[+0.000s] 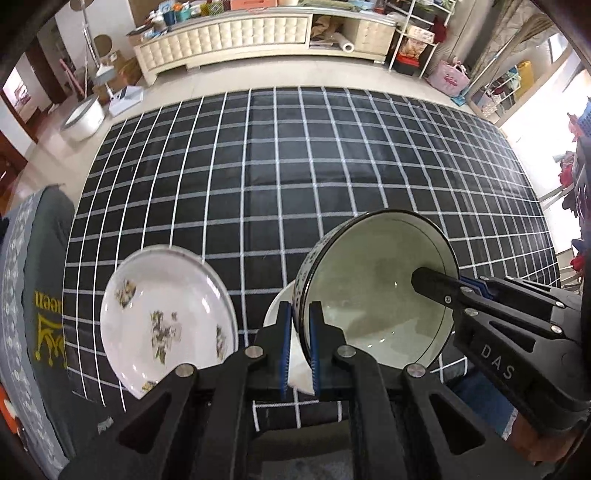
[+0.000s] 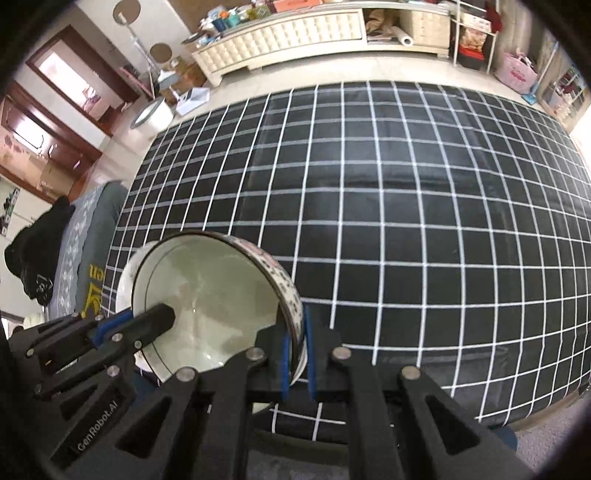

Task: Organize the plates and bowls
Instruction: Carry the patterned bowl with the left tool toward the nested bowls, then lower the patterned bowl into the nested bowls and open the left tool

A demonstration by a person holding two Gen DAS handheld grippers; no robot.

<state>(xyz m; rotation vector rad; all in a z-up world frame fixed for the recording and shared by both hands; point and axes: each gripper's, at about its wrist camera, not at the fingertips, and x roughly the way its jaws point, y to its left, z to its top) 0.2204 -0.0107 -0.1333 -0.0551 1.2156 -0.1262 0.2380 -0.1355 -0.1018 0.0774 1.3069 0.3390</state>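
A large bowl (image 1: 376, 288), pale inside with a dark rim and a patterned outer wall, hangs tilted above the black checked cloth. My left gripper (image 1: 300, 314) is shut on its rim at one side. My right gripper (image 1: 454, 284) is shut on the opposite rim, one finger inside the bowl. In the right wrist view the same bowl (image 2: 207, 295) shows with my right gripper (image 2: 297, 332) clamping its wall and my left gripper (image 2: 136, 319) coming in from the left. A white plate with flower prints (image 1: 166, 321) lies on the cloth left of the bowl. A white dish (image 1: 298, 373) lies partly hidden under the bowl.
The table's checked cloth (image 1: 332, 166) stretches far ahead and to the right. A grey cushion with yellow print (image 1: 44, 295) borders the table's left edge. Beyond the far edge are floor, a long cream cabinet (image 1: 258, 33), and shelves at the right.
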